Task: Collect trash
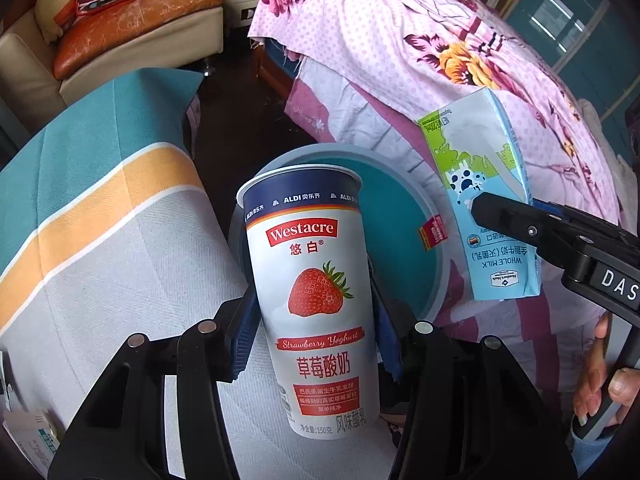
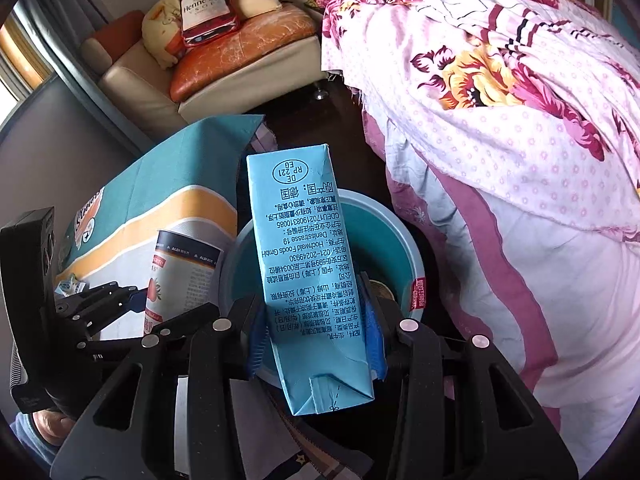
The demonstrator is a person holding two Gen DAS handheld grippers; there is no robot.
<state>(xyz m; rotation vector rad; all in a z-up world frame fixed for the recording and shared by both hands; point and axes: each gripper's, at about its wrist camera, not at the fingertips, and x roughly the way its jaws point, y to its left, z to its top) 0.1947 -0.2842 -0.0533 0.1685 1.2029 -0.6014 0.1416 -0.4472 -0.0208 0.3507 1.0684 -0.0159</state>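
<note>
A round blue tub [image 1: 434,264] sits low on the floor, w/ a pale rim, a teal inside and a red sticker [image 1: 433,233] on its wall. From the right wrist view, one small brownish round thing [image 2: 382,291] lies at the bottom; can't tell what it is.

The yoghurt cup [image 1: 316,300] is tall and white w/ a dark blue band at the top, a red label and a big strawberry pic. It is up in the air, in front of the tub's near-left rim. The milk carton [image 2: 304,280] is a slim light blue box w/ small dark print, and a cow pic on its other side. It hangs over the tub.

The left claw [image 1: 316,334] is clamped on the cup, blue pads pressing both sides. The right claw [image 2: 316,330] is clamped on the carton, squeezing its lower part.

A striped teal, orange & grey cloth [image 1: 100,200] is on the left, a pink flower blanket [image 1: 460,52] on the right.
</note>
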